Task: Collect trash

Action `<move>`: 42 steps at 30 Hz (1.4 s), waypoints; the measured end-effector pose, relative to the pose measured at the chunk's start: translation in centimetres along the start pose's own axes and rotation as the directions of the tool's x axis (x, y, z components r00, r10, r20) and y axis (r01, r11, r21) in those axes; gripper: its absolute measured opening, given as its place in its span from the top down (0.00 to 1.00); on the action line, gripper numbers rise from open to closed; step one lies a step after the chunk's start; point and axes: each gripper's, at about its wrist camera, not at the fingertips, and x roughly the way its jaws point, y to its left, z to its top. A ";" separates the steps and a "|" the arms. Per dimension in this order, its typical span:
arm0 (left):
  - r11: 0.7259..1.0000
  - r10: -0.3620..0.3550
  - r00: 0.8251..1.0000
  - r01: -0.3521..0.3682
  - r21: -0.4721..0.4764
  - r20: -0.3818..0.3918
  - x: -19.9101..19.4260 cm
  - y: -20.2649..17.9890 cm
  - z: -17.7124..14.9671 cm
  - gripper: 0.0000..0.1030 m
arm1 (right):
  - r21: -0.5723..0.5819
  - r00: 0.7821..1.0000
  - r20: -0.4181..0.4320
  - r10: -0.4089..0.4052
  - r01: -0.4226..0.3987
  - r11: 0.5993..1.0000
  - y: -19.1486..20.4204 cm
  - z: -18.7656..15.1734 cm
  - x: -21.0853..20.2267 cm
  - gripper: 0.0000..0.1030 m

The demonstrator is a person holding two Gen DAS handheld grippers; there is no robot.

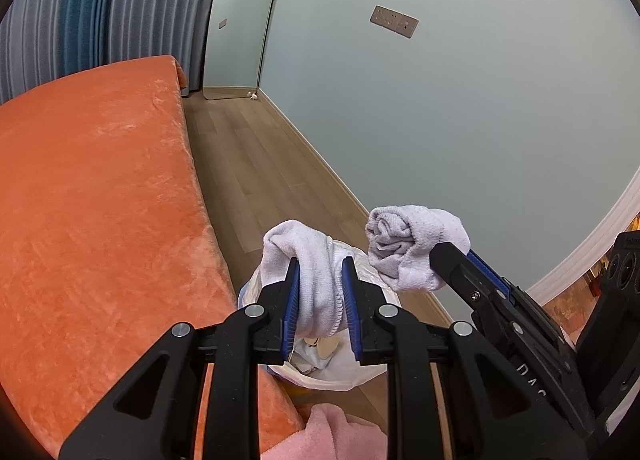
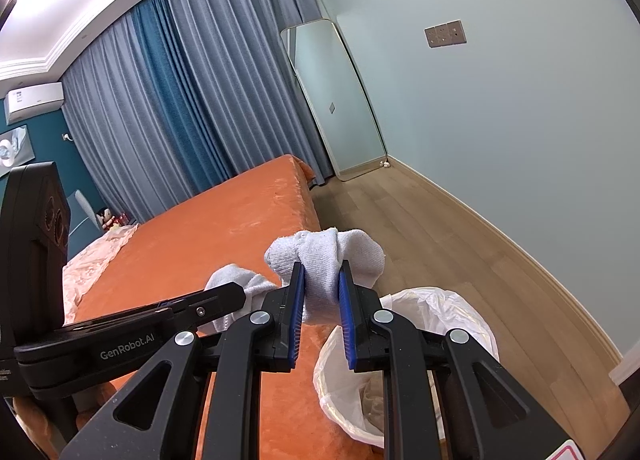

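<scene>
Left sock: a white sock (image 1: 316, 280) hangs between the fingers of the left gripper (image 1: 320, 288), clamped across its middle, its cuff drooping toward the camera and its toe end folded over the left finger. In the right wrist view it shows as a white bundle (image 2: 236, 284) at the tip of the left gripper (image 2: 224, 296).
Right sock: a second white sock (image 2: 324, 260), bunched and rolled, is pinched between the blue pads (image 2: 298, 316) of the right gripper (image 2: 322, 292). From the left wrist view it is a grey-white roll (image 1: 412, 248) at the end of the right gripper (image 1: 448, 256), just right of the first sock and apart from it.
Tongs: both pairs are closed on cloth, each on its own sock.
Trash bin: a bin lined with a white plastic bag (image 2: 432, 308) stands on the floor beside the bed, below the two socks; its rim (image 1: 320, 376) shows behind the left gripper, with pale scraps inside.
Bed: an orange plush cover (image 1: 100, 200) fills the left side, the bin just beside its near right edge.
Floor: wood planks (image 2: 420, 228) run to the far wall.
Far end: a tall mirror (image 2: 340, 100) leans against the pale green wall, next to grey and teal curtains (image 2: 168, 100).
Wall: a switch plate (image 1: 394, 22) sits high on the right.
</scene>
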 end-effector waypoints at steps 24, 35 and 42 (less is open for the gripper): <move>0.999 -0.048 0.997 0.049 0.013 -0.061 4.7 -0.4 -0.7 0.73 | 0.040 0.999 -0.033 -0.040 0.041 0.998 -1.7 -1.1 2.1 0.84; 1.000 0.014 0.996 -0.015 -0.011 -0.083 6.0 0.5 -1.8 0.45 | 0.042 0.992 -0.073 -0.099 0.103 0.994 -3.0 -2.4 3.2 0.59; 0.998 0.062 0.995 -0.062 0.006 -0.079 5.1 1.1 -2.7 0.44 | -0.014 0.985 -0.114 -0.133 0.132 0.991 -2.1 -3.4 3.4 0.44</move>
